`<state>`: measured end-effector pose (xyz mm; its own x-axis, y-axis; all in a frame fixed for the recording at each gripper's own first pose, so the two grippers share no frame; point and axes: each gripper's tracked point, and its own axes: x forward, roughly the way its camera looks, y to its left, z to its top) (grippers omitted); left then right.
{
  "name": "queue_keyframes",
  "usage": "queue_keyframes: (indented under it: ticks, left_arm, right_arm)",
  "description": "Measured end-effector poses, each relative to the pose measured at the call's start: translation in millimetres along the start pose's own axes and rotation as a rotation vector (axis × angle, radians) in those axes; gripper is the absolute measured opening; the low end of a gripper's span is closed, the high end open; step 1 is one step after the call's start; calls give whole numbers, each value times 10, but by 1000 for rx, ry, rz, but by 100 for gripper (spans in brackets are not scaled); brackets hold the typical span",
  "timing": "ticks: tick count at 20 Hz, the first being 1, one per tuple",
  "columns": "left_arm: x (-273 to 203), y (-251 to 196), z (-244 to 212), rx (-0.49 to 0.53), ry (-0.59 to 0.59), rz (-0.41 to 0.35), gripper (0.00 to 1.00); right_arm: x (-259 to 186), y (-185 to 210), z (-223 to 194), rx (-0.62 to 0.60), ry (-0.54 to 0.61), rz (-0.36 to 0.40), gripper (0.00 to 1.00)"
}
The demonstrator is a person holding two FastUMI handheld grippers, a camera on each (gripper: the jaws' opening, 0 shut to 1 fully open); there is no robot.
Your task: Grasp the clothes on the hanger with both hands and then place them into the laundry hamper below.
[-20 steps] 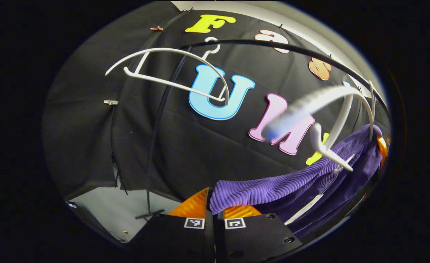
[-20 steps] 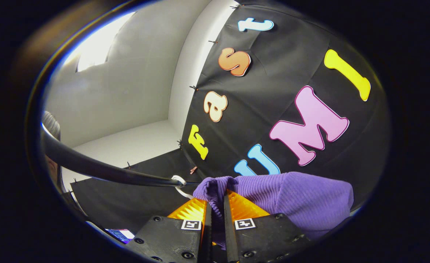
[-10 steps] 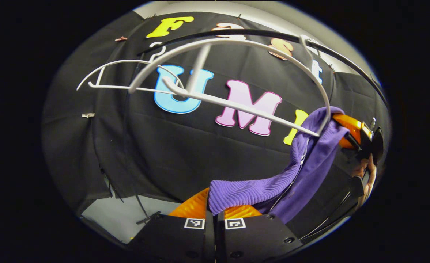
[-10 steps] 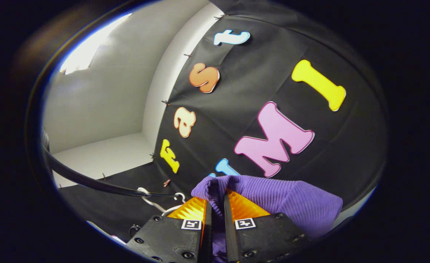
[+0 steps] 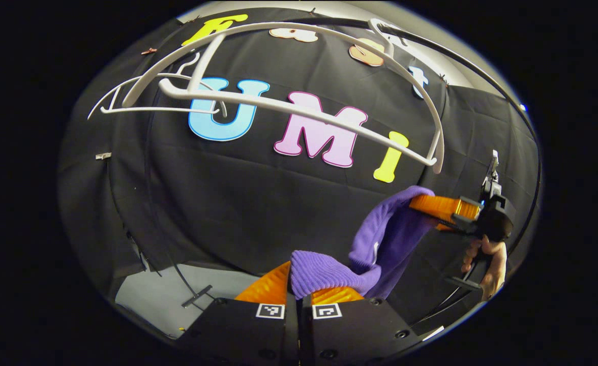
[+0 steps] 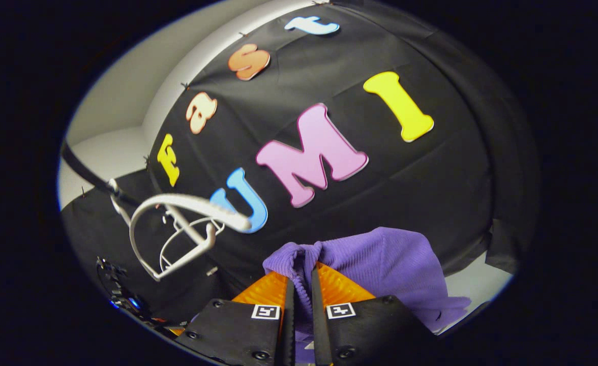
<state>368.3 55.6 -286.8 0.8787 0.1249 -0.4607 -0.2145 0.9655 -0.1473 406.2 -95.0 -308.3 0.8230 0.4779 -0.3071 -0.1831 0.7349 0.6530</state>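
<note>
I work in a recording booth: black cloth wall (image 5: 258, 203), a black rail (image 5: 461, 66) with white hangers (image 5: 299, 109), pale floor (image 5: 167, 295).

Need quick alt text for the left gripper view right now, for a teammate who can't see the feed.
The left gripper is shut on one end of a purple garment, which hangs across to the right gripper, held in a hand and clamped on the other end. Above, two bare white hangers hang from a dark rail.
</note>
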Motion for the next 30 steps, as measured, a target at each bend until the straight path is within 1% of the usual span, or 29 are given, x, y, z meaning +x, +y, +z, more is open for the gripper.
queue_keyframes:
  ticks: [3,5,6,8,10,11,14,16,18,20,22,24,27,28,30]
  left_arm:
    - [-37,26,-132,-17,32,6,6]
    - [-87,12,-215,-28,46,10,6]
    - [-100,6,-251,-37,55,10,6]
    - [-126,30,-362,-49,79,20,6]
    - [-131,57,-466,-59,108,35,6]
    - [-143,82,-513,-66,118,39,6]
    - [-227,109,-660,-76,159,50,6]
    - [-284,93,-781,-75,189,46,6]
    - [-283,59,-897,-67,224,34,6]
    - [-269,54,-1034,-64,262,36,6]
    - [-288,54,-1185,-69,298,44,6]
    - [-321,112,-1310,-67,340,51,6]
    - [-257,74,-1498,-63,426,57,6]
    - [-255,76,-1546,-66,446,58,6]
    - [-277,119,-1666,-66,487,66,5]
  right_arm:
    - [-200,329,-460,-73,119,74,19]
    - [-329,526,-695,-75,182,112,19]
    - [-340,563,-834,-92,217,117,19]
    - [-352,515,-1107,-130,292,102,19]
    - [-358,609,-1268,-106,346,111,19]
    - [-364,649,-1332,-109,364,116,13]
    - [-464,740,-1673,-146,422,122,13]
    - [-527,781,-1895,-135,484,126,13]
    - [-624,770,-2119,-132,534,109,13]
    - [-686,719,-2308,-159,569,72,13]
    - [-720,695,-2412,-194,594,49,13]
    - [-736,624,-2536,-258,627,15,13]
    - [-783,439,-2704,-393,694,-56,13]
    - [-834,375,-2731,-427,714,-63,13]
    - [-906,381,-2858,-444,751,-59,13]
